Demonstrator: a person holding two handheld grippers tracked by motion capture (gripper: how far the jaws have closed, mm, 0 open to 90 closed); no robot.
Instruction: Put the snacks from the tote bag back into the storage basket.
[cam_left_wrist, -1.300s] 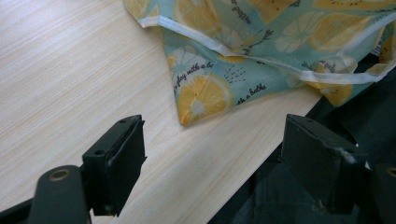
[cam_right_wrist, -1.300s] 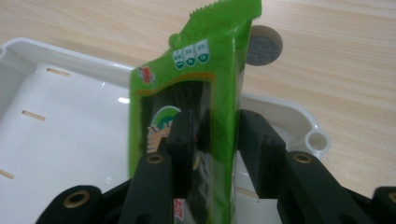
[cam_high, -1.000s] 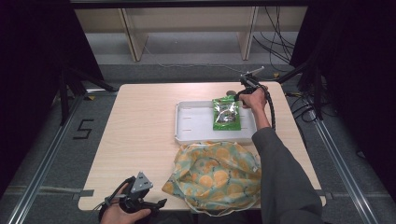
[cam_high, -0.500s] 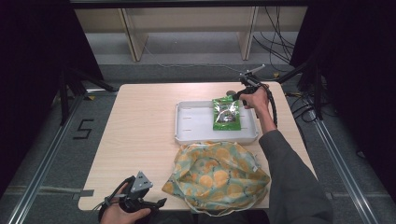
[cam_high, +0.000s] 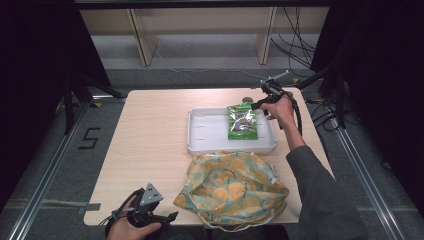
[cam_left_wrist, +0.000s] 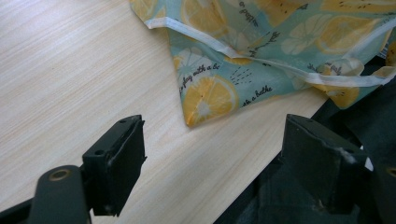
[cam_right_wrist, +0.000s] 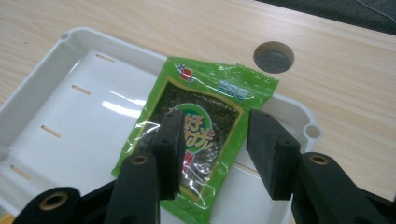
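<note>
A green snack packet (cam_high: 242, 121) (cam_right_wrist: 201, 126) lies at the right end of a white tray (cam_high: 210, 132), its top edge resting over the tray's far rim (cam_right_wrist: 299, 109). My right gripper (cam_high: 255, 105) (cam_right_wrist: 215, 117) hovers open just above the packet, with nothing between its fingers. A cloth bag with a lemon print (cam_high: 232, 187) lies in front of the tray. My left gripper (cam_high: 167, 217) (cam_left_wrist: 215, 128) stands wide open at the table's near edge, with the bag's corner (cam_left_wrist: 210, 93) just ahead of it.
A round cable hole (cam_right_wrist: 274, 57) sits in the tabletop (cam_high: 150, 130) just beyond the tray's far right corner. Bare light wood spreads left of the tray and the bag. The table's near edge (cam_left_wrist: 252, 172) runs close under my left gripper.
The right forearm has shifted a little, and its gripper stays by the packet's top edge. The left gripper has not moved.
</note>
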